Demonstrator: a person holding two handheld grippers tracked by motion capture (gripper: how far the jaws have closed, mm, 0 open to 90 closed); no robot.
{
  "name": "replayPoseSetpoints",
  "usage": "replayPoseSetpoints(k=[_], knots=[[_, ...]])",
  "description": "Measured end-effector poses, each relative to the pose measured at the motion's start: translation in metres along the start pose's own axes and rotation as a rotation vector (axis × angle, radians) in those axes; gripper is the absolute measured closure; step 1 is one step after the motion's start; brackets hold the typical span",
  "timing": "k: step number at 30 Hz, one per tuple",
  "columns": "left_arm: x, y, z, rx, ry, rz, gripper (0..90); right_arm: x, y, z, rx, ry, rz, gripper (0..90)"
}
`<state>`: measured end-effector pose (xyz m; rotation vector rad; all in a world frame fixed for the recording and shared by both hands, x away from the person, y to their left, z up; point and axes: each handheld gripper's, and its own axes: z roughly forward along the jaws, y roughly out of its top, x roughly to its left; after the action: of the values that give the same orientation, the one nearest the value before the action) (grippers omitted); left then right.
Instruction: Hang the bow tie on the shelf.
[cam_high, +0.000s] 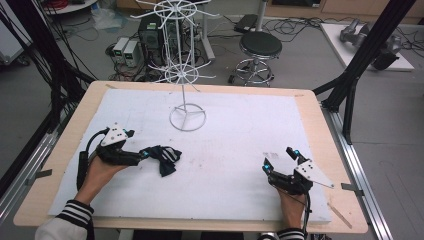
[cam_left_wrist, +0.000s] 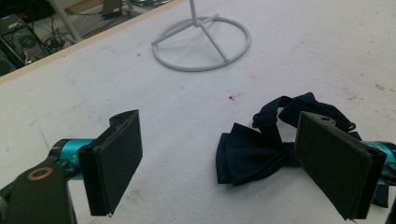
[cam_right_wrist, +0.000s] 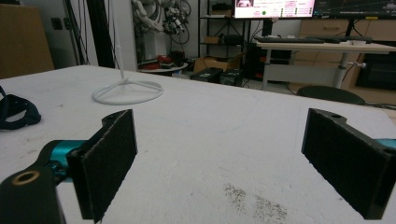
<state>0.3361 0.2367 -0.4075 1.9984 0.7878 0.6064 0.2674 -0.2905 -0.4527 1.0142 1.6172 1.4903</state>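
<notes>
Down at lower left of the high view: left gripper (cam_high: 143, 154), jaws spread apart, tips at the near edge of a dark navy bow tie (cam_high: 164, 157) lying flat on the white table cover (cam_high: 235, 135). Held by a hand (cam_high: 97, 172) coming out of a striped sleeve (cam_high: 75, 212). Seen closer in the left gripper view: bow tie (cam_left_wrist: 261, 149) lower right of centre, crumpled strap looped behind the knot, partly hidden by the right-hand pad (cam_left_wrist: 334, 161); left-hand pad (cam_left_wrist: 116, 158) well apart over bare cover; nothing clamped.

Lower right of the high view: right gripper (cam_high: 278, 159), jaws likewise wide, gripping nothing, above a faint grey smudge (cam_high: 270, 155). Same smudge (cam_right_wrist: 254, 200) at bottom centre of the right gripper view, between the two black pads.

Upper centre of the high view: white wire display stand (cam_high: 186, 75), ring base on the cover, spoked tiers above. Ring base (cam_left_wrist: 201, 44) at top centre of the left gripper view, well beyond the bow tie.
</notes>
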Motion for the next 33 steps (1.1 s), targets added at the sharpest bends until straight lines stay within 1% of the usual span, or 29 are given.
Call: replayPoseSetpoints(k=[2,3,4,5,6,7,8,9,10,11,12,14,16,17,19,20,22,27,28,29,33], knots=[[-0.002,0.003,0.004,0.025,-0.010,0.020,17.6,0.000,0.000,-0.001,-0.002,-0.001,0.005,9.4],[-0.002,0.003,0.004,0.025,-0.010,0.020,18.1,0.000,0.000,-0.001,-0.004,-0.002,0.001,9.5],[-0.003,0.004,0.006,0.040,-0.015,0.030,18.5,0.000,0.000,-0.001,-0.007,-0.003,0.001,9.4],[-0.005,0.006,0.011,0.072,-0.023,0.050,18.5,0.000,0.000,-0.001,-0.008,-0.004,0.002,9.4],[-0.006,0.007,0.013,0.086,-0.025,0.054,18.6,0.000,0.000,-0.001,-0.009,-0.004,0.002,9.4],[-0.007,0.009,0.015,0.106,-0.023,0.071,18.6,0.000,0.000,-0.001,-0.009,-0.004,0.003,9.4],[-0.009,0.010,0.017,0.122,-0.023,0.080,18.7,0.000,0.000,-0.001,-0.009,-0.004,0.002,9.4],[-0.010,0.011,0.019,0.137,-0.023,0.092,18.9,0.000,0.000,-0.001,-0.010,-0.004,0.004,9.5],[-0.010,0.011,0.019,0.137,-0.023,0.092,19.0,0.000,0.000,-0.001,-0.010,-0.007,0.002,9.5],[-0.012,0.013,0.022,0.157,-0.028,0.101,19.0,0.000,0.000,-0.001,-0.010,-0.006,0.002,9.4],[-0.012,0.014,0.024,0.165,-0.032,0.111,19.2,0.000,0.000,-0.001,-0.010,-0.006,0.003,9.4],[-0.013,0.015,0.025,0.168,-0.030,0.108,19.6,0.000,0.000,-0.001,-0.011,-0.005,0.001,9.5],[-0.015,0.018,0.029,0.185,-0.038,0.113,19.6,0.000,0.000,-0.001,-0.011,-0.005,0.002,9.4],[-0.014,0.019,0.030,0.197,-0.042,0.123,19.7,0.000,0.000,-0.001,-0.011,-0.005,0.003,9.4],[-0.015,0.019,0.032,0.202,-0.042,0.120,20.1,0.000,0.000,-0.001,-0.012,-0.004,0.002,9.4],[-0.015,0.019,0.035,0.217,-0.041,0.119,20.1,0.000,0.000,-0.001,-0.012,-0.005,0.001,9.5],[-0.016,0.020,0.037,0.229,-0.041,0.125,20.2,0.000,0.000,-0.001,-0.012,-0.004,0.002,9.5],[-0.019,0.021,0.043,0.246,-0.042,0.123,21.2,0.000,0.000,-0.001,-0.012,-0.004,0.003,9.4],[-0.018,0.021,0.044,0.256,-0.044,0.134,21.2,0.000,0.000,-0.001,-0.012,-0.004,0.003,9.4],[-0.020,0.021,0.045,0.253,-0.046,0.125,21.3,0.000,0.000,-0.001,-0.012,-0.004,0.002,9.4],[-0.022,0.022,0.048,0.275,-0.055,0.138,23.8,-0.001,0.000,-0.001,-0.014,-0.004,0.000,9.4]])
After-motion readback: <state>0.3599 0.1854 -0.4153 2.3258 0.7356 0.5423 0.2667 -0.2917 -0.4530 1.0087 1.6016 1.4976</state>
